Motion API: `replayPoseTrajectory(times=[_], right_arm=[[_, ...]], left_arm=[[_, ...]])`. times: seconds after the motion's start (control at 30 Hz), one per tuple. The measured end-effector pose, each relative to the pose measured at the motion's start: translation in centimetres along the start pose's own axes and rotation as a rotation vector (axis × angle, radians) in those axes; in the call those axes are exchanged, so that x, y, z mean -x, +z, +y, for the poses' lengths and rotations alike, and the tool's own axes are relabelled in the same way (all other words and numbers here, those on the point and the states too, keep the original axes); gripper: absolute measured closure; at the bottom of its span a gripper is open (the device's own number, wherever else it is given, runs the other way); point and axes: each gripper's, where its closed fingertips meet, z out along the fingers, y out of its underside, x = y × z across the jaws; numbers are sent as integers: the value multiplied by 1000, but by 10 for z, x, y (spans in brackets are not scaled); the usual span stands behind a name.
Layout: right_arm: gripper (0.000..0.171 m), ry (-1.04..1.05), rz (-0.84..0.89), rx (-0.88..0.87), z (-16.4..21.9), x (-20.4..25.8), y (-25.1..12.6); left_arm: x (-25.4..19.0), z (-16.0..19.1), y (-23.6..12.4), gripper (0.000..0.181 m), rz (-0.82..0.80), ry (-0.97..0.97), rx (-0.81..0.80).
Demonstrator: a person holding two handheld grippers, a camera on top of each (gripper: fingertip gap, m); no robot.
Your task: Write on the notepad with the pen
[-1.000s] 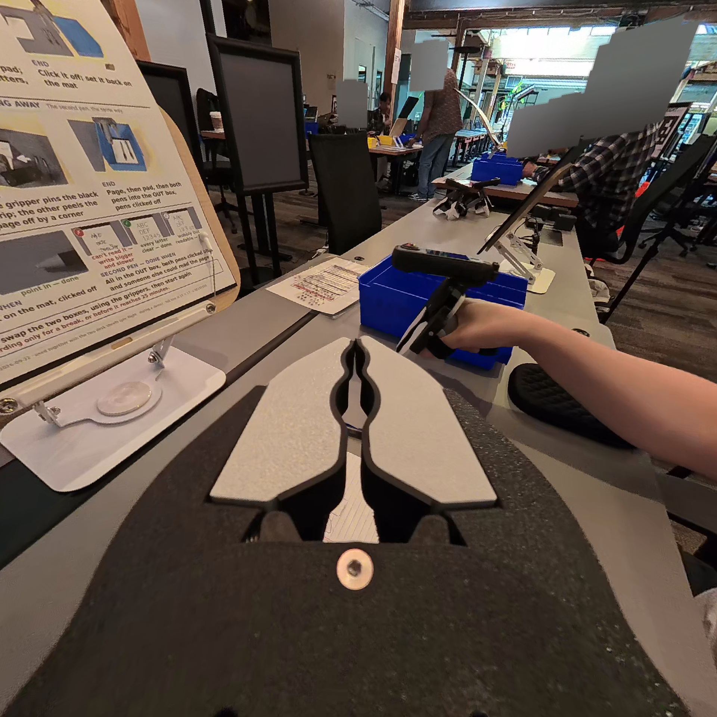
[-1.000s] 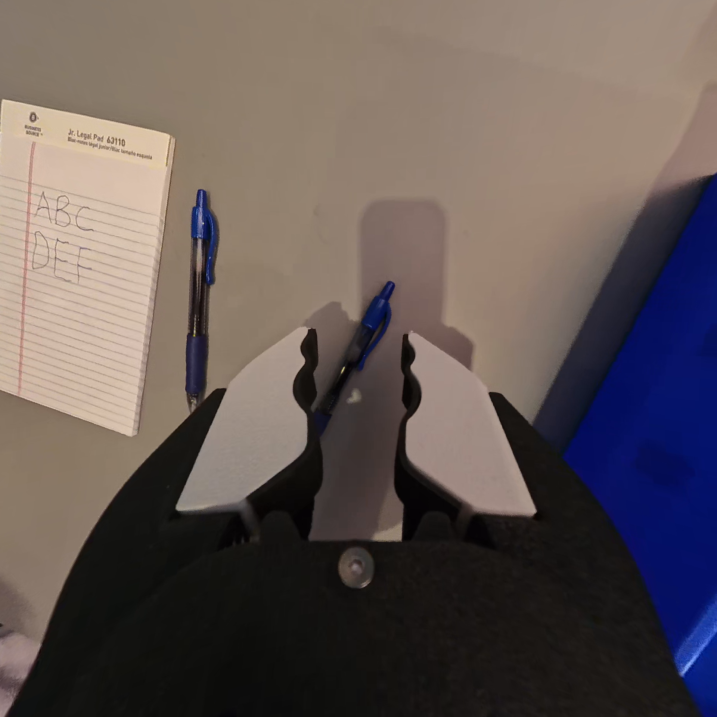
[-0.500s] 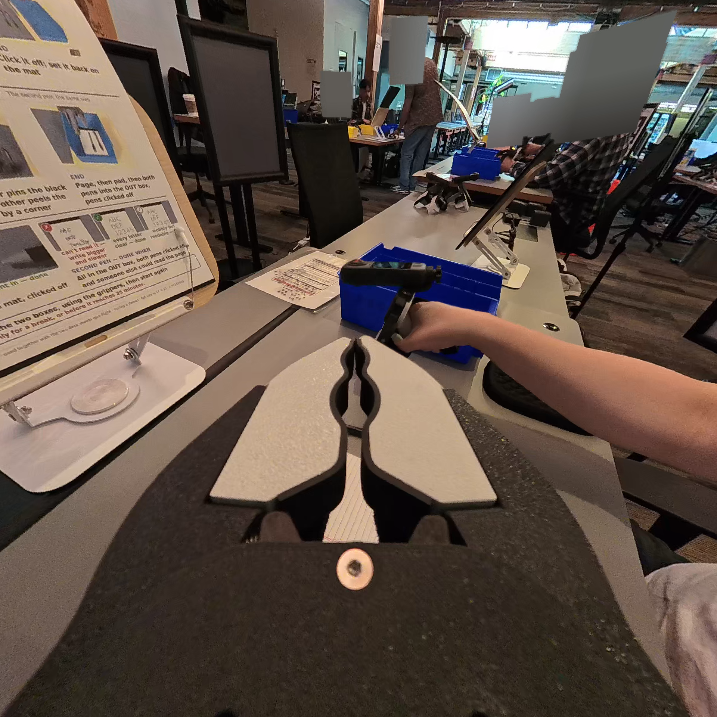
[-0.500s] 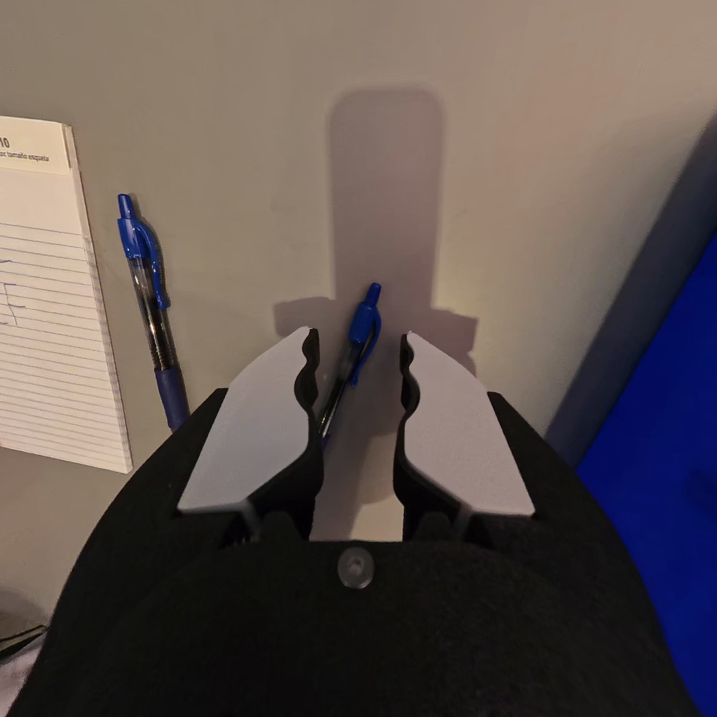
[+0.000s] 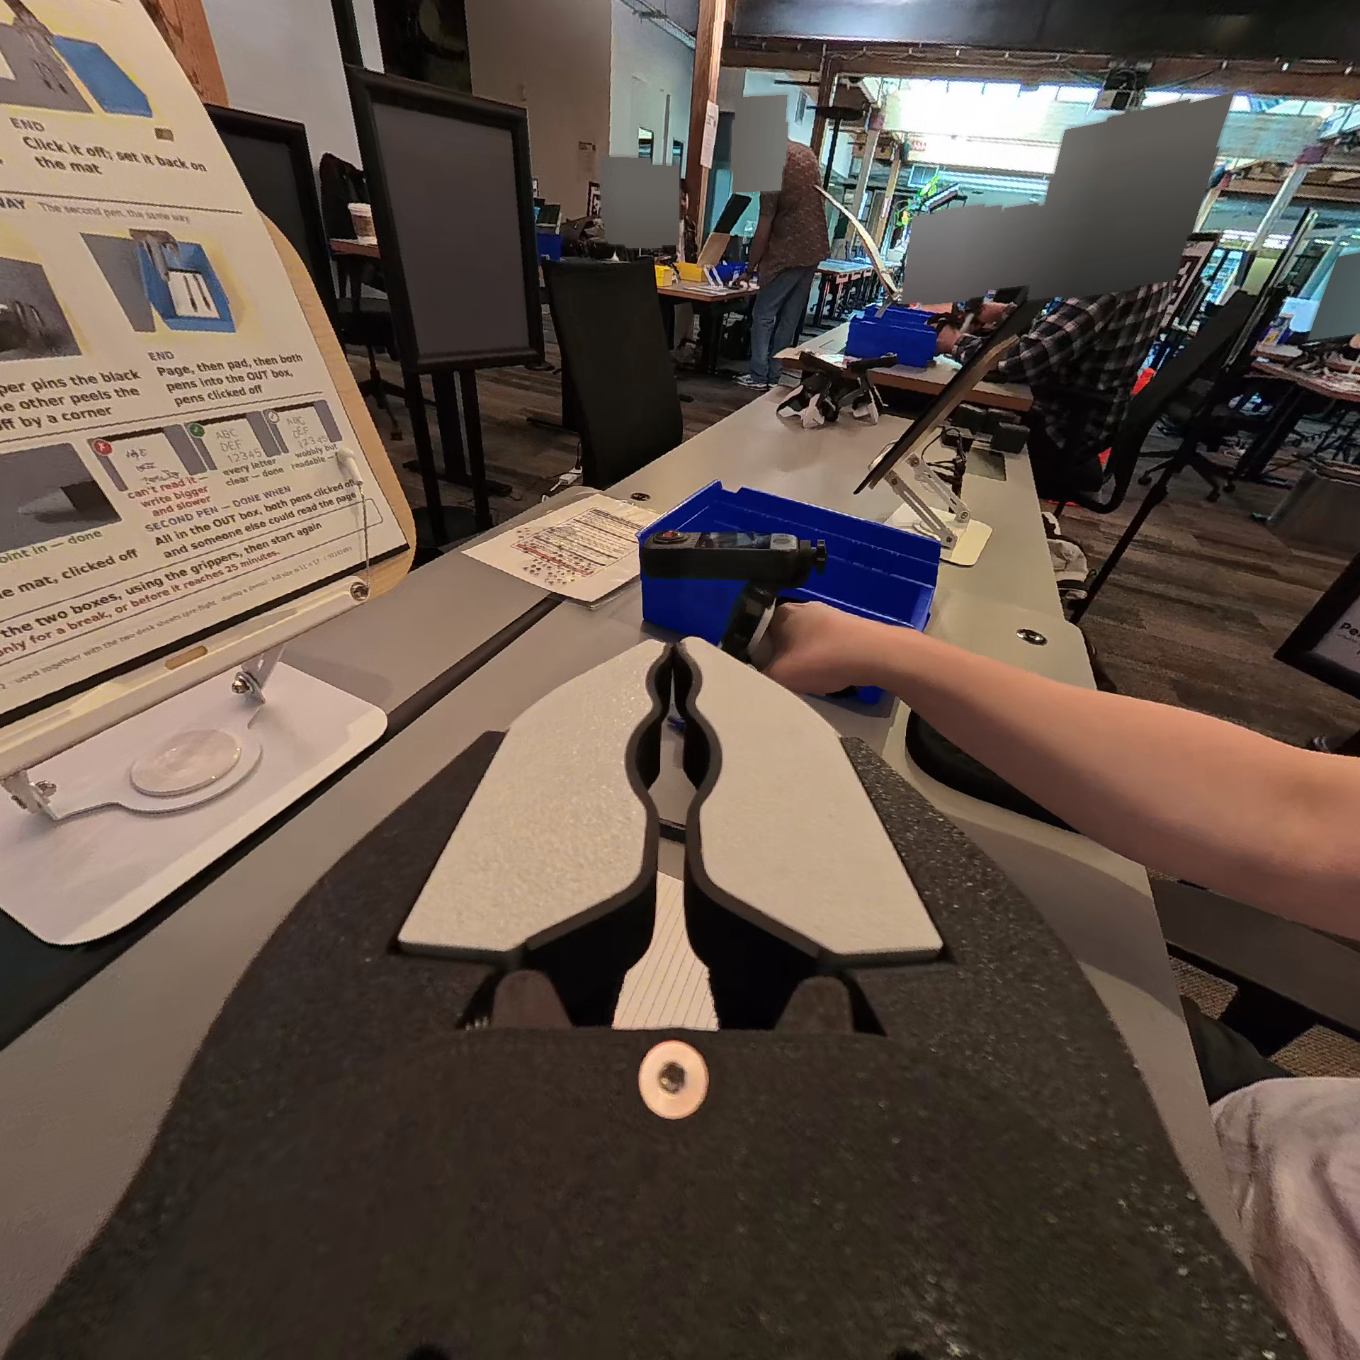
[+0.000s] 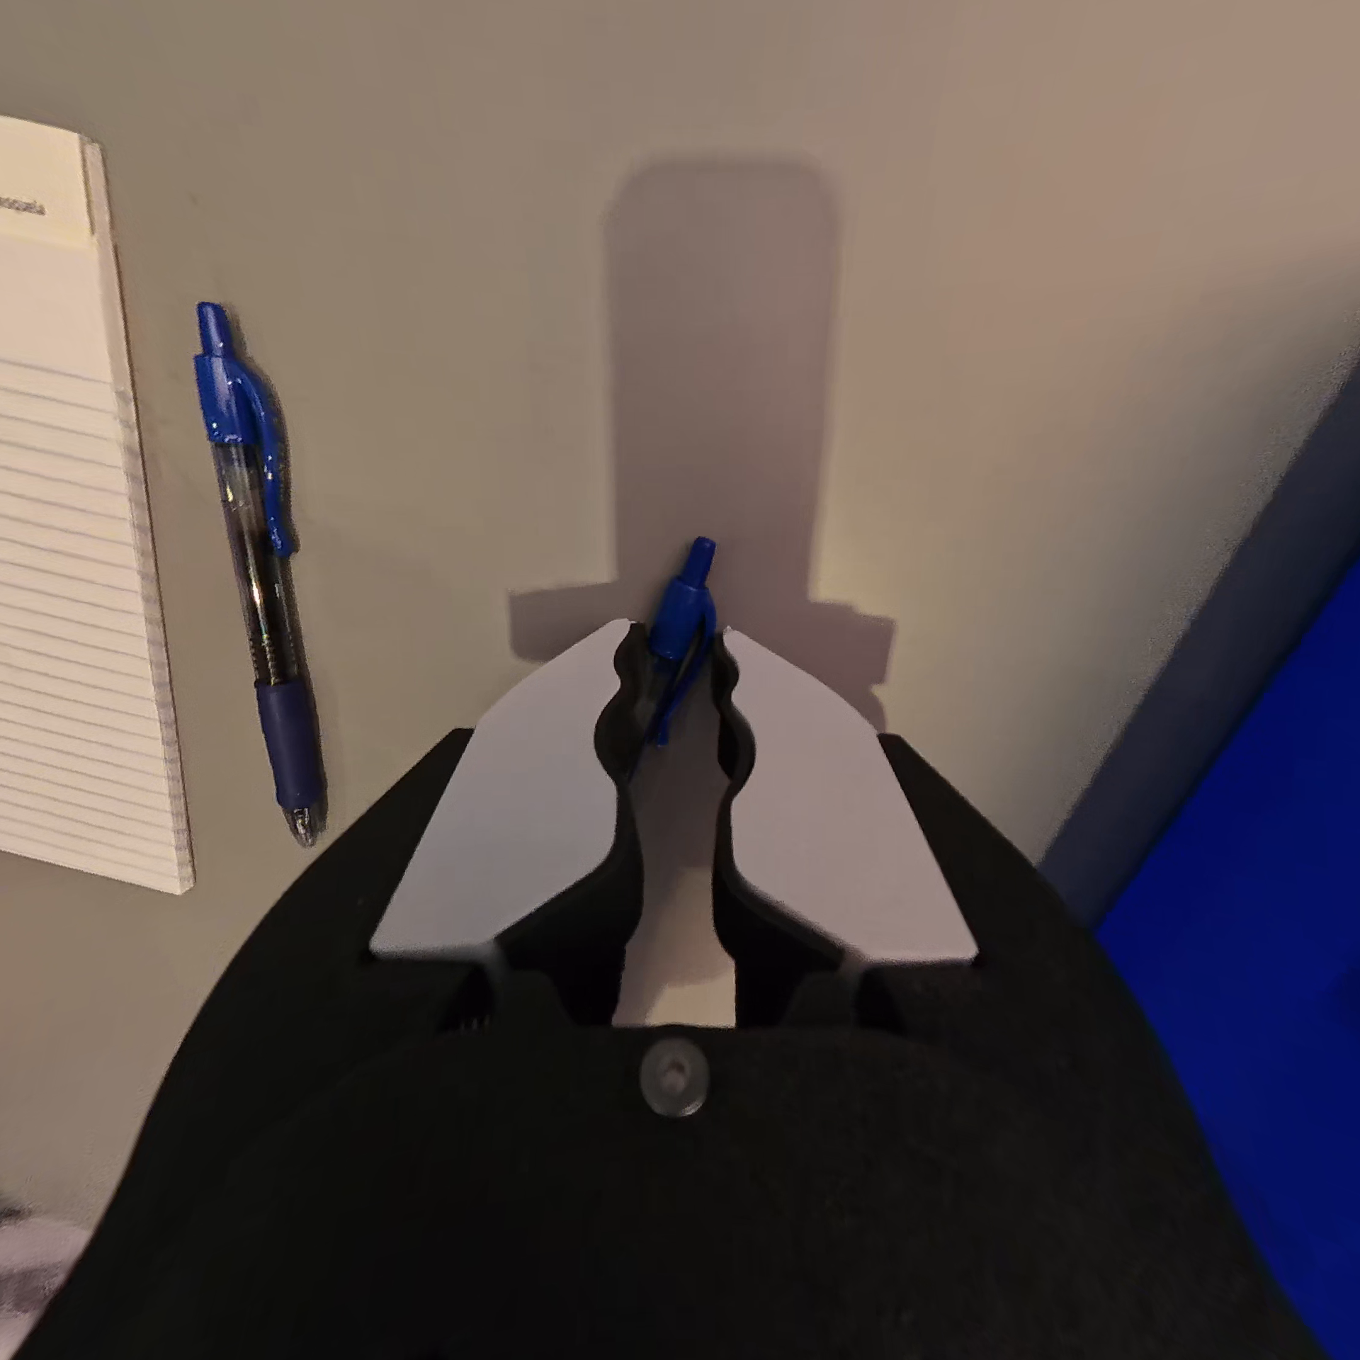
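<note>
My right gripper (image 6: pixel 675 629) is shut on a blue click pen (image 6: pixel 683 603) that lies on the grey table; the pen's clicker end sticks out past the fingertips. A second blue pen (image 6: pixel 254 559) lies to the left, beside the white lined notepad (image 6: pixel 66 589) at the left edge. My left gripper (image 5: pixel 673 649) is shut and empty, above the notepad, whose lined paper (image 5: pixel 666 964) shows between the fingers. The right gripper's handle and camera (image 5: pixel 728 559), held by a hand (image 5: pixel 817 651), show ahead in the left wrist view.
A blue bin (image 6: pixel 1251 883) stands close on the right of the held pen; it also shows in the left wrist view (image 5: pixel 868 559). An instruction board (image 5: pixel 147 412) on a white stand is at the left. A printed sheet (image 5: pixel 574 544) lies behind. My hands' fingertips stand some 35 cm from each other.
My right gripper has moved down over the loose pen and its fingers have closed on it. The left gripper has stayed shut over the notepad.
</note>
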Motion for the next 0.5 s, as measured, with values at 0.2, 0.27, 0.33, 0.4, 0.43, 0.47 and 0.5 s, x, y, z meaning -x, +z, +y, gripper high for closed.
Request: replayPoseTrajectory(times=[0.2, 0.27, 0.33, 0.4, 0.43, 0.47, 0.5], right_arm=[[155, 1, -109, -169, -8, 6, -17], [155, -8, -166, -248, -13, 12, -32], [155, -23, -242, -339, -18, 22, -50], [156, -49, -306, -434, -22, 33, -72], [156, -77, -331, -487, -24, 40, -83], [156, -104, -355, -534, -24, 47, -94], [156, -142, -382, -583, -24, 55, -105]], left_arm=[[-3, 7, 9, 181, 15, -5, 19], [-7, 17, 22, 181, 42, -29, 42], [-13, 35, 41, 181, 86, -52, 86], [-20, 60, 66, 181, 118, -57, 142], [-23, 74, 78, 180, 125, -50, 170], [-26, 88, 91, 178, 130, -35, 197], [-28, 102, 102, 174, 128, -20, 219]])
